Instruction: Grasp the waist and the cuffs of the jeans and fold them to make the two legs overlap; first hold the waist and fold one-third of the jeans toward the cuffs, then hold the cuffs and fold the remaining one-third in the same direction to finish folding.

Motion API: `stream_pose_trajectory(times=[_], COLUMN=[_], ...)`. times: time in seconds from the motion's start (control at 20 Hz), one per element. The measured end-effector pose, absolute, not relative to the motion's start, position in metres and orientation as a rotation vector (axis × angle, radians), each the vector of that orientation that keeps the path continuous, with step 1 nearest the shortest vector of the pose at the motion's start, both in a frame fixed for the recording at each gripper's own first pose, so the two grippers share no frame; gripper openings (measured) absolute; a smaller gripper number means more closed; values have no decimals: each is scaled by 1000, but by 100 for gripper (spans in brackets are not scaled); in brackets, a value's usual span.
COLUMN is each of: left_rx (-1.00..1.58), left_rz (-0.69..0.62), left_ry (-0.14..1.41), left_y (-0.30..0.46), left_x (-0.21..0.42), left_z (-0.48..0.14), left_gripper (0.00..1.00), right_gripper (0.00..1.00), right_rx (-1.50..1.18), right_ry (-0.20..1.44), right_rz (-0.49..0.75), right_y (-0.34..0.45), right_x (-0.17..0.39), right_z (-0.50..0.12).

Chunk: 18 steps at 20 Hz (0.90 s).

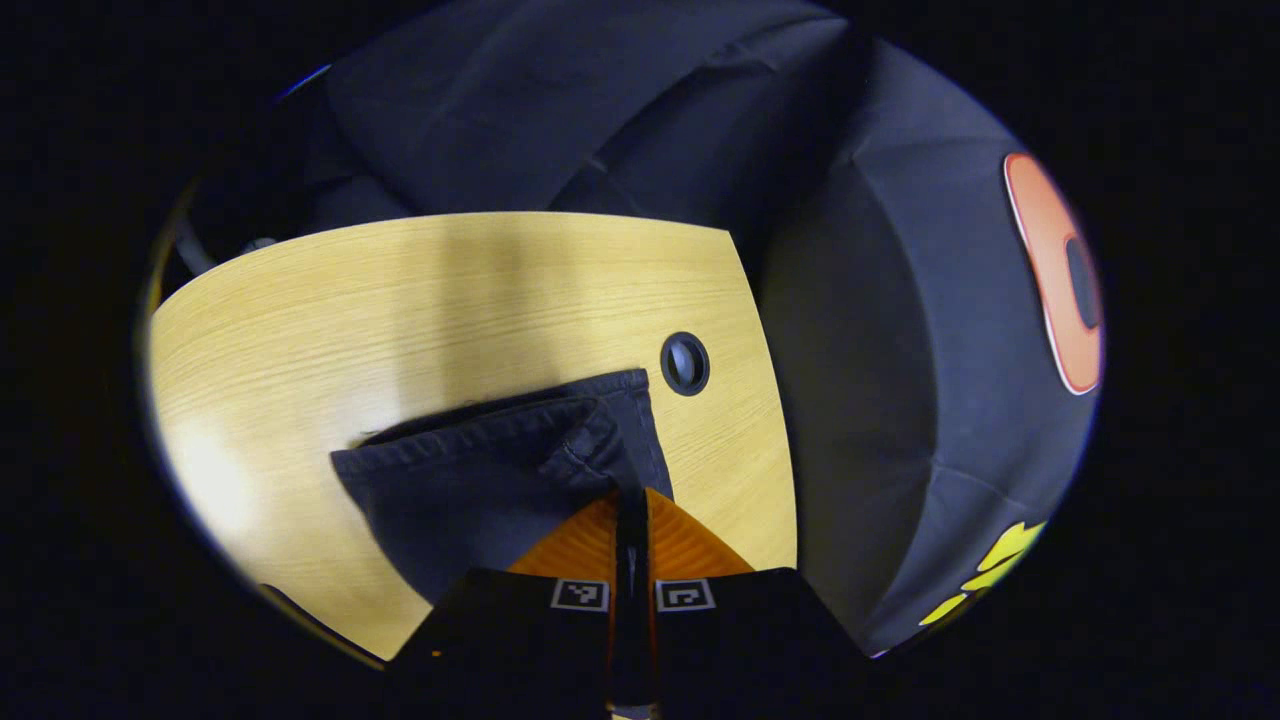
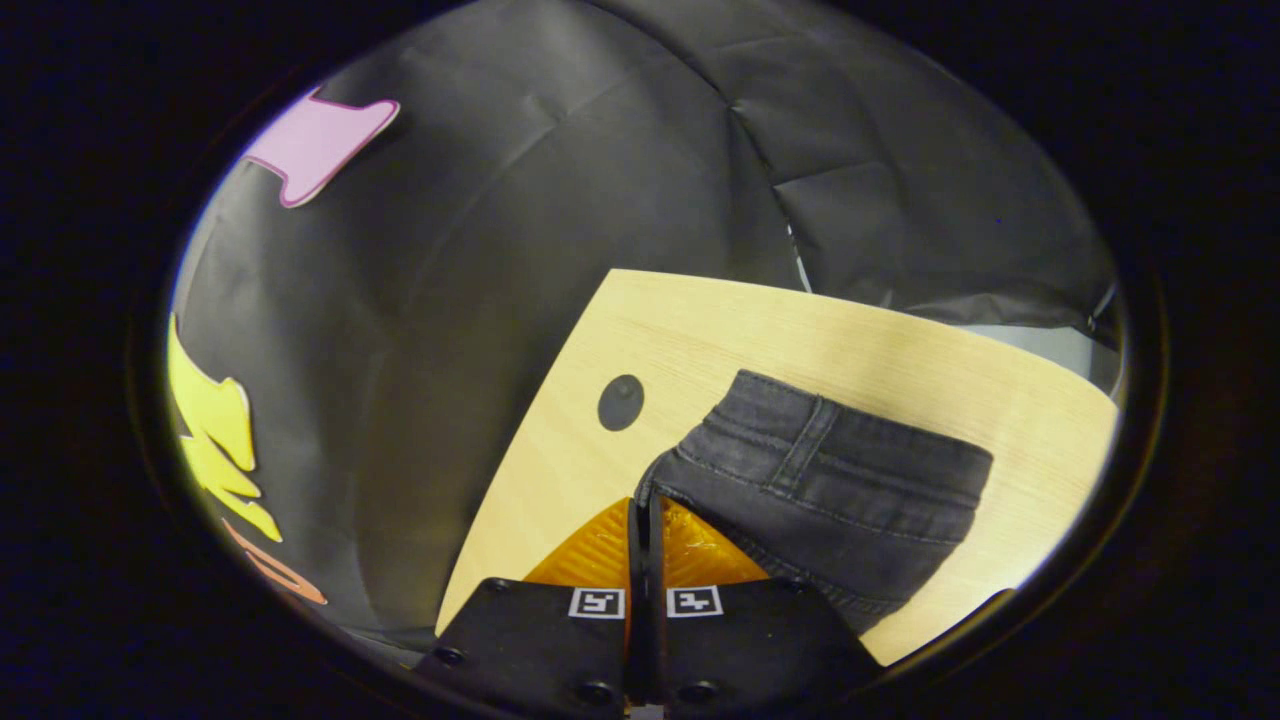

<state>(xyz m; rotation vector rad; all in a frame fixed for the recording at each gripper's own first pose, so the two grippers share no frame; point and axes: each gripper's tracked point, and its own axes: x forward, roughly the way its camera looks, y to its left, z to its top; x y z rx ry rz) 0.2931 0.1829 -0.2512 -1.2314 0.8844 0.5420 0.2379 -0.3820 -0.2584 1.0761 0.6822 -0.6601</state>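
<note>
Both hand-held grippers have their fingers pressed together on cloth: the left hand-held gripper (image 1: pixel 632 497) pinches a bunched corner of the dark blue-black denim jeans (image 1: pixel 500 470) at what looks like a hemmed cuff edge, and the right hand-held gripper (image 2: pixel 646 507) pinches the outer corner at what looks like the waistband, just beside a belt loop (image 2: pixel 806 435).

Beneath them, the pale wood-grain tabletop (image 1: pixel 400 300) carries the jeans near its edge, close to the round dark cable hole (image 1: pixel 685 363), with the black cloth booth wall (image 1: pixel 870 330) falling away beyond that edge.

The biggest risk, as I judge it, is the whole garment sliding off that near edge if either end is dragged outward rather than lifted and carried inward.

Next, the legs may fail to overlap cleanly: the cuff end is already crumpled, so one layer could stay folded under and leave a lump.

Smaller still, each pinch takes only a corner, so heavy denim could slip free mid-lift.

Whether the left fingers hold both layers or just one cannot be told from here.
</note>
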Motion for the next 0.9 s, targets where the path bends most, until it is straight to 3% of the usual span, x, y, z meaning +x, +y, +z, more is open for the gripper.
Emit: stream_pose_trajectory(times=[0.25,0.3,0.4,0.45,0.55,0.9], left_rx=[-1124,-1079,-907,-844,-765,-390], left_rz=[545,517,523,507,455,213], left_ry=[887,869,854,842,797,543], left_y=[183,187,202,206,216,175], left_x=[308,309,303,301,304,303], left_z=[-267,-255,-248,-242,-235,-72], left_gripper=[5,37,100,97,99,99], right_gripper=[1,6,67,98,98,98], right_rx=[1061,1065,1086,1029,941,770], right_ry=[669,661,653,669,686,613], right_rz=[-672,-646,-548,-541,-500,-458], right_y=[-384,-380,-362,-358,-362,-373], right_x=[250,256,268,271,264,239], right_z=[-275,-275,-262,-269,-257,-232])
